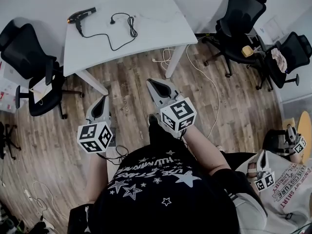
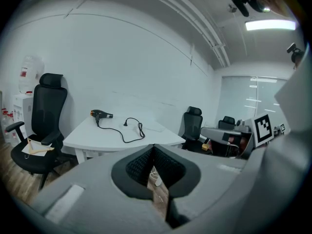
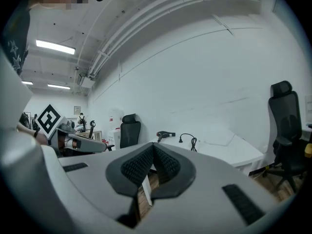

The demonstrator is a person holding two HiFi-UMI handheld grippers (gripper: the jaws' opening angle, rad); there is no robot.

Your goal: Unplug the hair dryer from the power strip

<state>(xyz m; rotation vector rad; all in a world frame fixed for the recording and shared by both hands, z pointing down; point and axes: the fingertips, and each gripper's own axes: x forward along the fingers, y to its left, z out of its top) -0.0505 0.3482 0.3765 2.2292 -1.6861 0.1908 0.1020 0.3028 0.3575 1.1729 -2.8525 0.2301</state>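
A black hair dryer point(image 1: 80, 15) lies at the far left of the white table point(image 1: 146, 28). Its black cord point(image 1: 114, 45) loops across the tabletop, and the plug point(image 1: 112, 19) lies loose on the table, in no socket. The left gripper view shows the hair dryer point(image 2: 100, 114) and plug point(image 2: 126, 123) far ahead, as does the right gripper view: hair dryer point(image 3: 165, 135), plug point(image 3: 181, 140). My left gripper point(image 1: 101, 101) and right gripper point(image 1: 155, 83) hover over the wood floor short of the table, both shut and empty. No power strip is clearly visible.
Black office chairs stand left of the table point(image 1: 29, 57) and at the right point(image 1: 239, 18), point(image 1: 292, 48). A white cable point(image 1: 204, 77) runs over the floor from under the table. Another person with marker-cube grippers point(image 1: 265, 177) is at the lower right.
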